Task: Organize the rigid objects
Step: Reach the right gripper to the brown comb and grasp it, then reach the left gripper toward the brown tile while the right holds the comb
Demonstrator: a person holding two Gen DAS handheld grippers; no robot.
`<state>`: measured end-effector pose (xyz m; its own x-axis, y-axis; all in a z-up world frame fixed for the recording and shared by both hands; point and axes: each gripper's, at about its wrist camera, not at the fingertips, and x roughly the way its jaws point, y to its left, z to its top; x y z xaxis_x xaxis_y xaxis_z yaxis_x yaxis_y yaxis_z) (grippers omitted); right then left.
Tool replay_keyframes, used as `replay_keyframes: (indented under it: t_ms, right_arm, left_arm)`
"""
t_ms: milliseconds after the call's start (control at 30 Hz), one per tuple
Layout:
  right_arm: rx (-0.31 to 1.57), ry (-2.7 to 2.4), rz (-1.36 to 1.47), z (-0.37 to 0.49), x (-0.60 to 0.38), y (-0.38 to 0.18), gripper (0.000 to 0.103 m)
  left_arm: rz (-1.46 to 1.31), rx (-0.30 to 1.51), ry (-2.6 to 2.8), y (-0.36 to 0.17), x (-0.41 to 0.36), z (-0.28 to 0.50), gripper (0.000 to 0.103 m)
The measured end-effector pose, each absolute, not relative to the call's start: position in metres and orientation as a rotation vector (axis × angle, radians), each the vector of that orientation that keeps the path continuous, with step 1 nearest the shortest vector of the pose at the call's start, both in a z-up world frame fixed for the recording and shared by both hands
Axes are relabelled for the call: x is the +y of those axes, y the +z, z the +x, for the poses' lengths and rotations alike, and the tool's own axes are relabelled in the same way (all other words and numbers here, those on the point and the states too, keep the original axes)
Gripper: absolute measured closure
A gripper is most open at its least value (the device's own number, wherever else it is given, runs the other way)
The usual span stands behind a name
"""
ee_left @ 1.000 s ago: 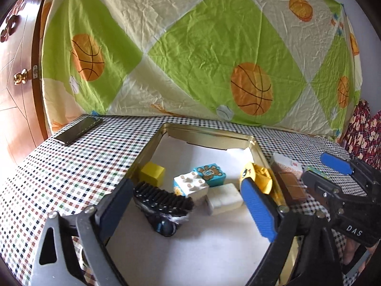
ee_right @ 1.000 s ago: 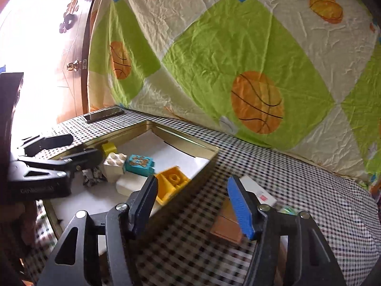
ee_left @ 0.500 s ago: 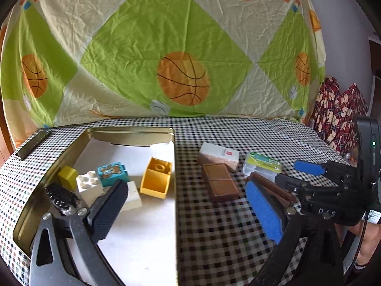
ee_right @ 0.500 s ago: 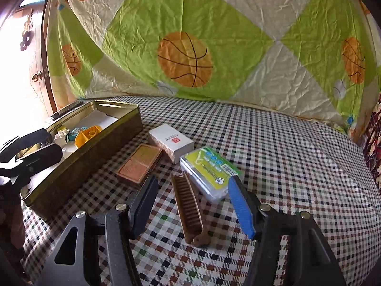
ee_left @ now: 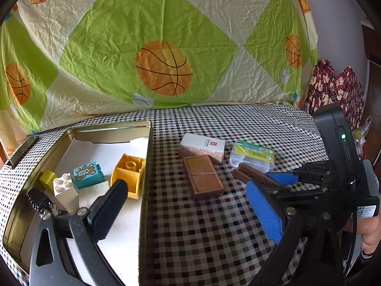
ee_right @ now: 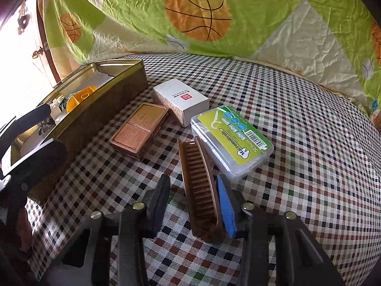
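Our tin [ee_left: 71, 133] holds the toy blocks.
Yellow block [ee_left: 127, 175], bear block [ee_left: 87, 174] lie inside; our right gripper [ee_right: 194, 201], jaws open, straddles the brown comb [ee_right: 198, 186] on the desk [ee_right: 309, 143]; left gripper [ee_left: 188, 211] gapes empty.

Black brush [ee_left: 38, 199] partly hidden behind left claw [ee_left: 188, 212].

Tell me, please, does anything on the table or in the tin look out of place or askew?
Mostly tidy. The yellow block in the tin lies tipped, its hollow side facing up. The brown comb lies on its edge, between the open fingers of the right tool, the blue pad against its spine.
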<state>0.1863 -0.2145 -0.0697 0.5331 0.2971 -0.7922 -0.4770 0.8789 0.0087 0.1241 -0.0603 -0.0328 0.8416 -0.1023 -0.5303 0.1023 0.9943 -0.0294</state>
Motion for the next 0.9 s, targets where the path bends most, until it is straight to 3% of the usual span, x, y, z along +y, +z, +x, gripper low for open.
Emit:
replay_keyframes:
  t_ms: [33,433,900]
  right_arm:
    - [0.894,0.469,-0.227,0.185,-0.213,-0.069,0.076]
    - [0.681,0.308,-0.163,0.164,-0.242,-0.040,0.076]
    - [0.633,0.221,-0.109,0.171,-0.259,-0.038,0.076]
  left_arm:
    - [0.004,0.562,-0.112,-0.033,-0.062,0.125,0.002]
    - [0.064,0.564,-0.147,-0.029,-0.089,0.133,0.006]
    - [0.004,0.732,-0.218,-0.051,-0.102,0.187,0.009]
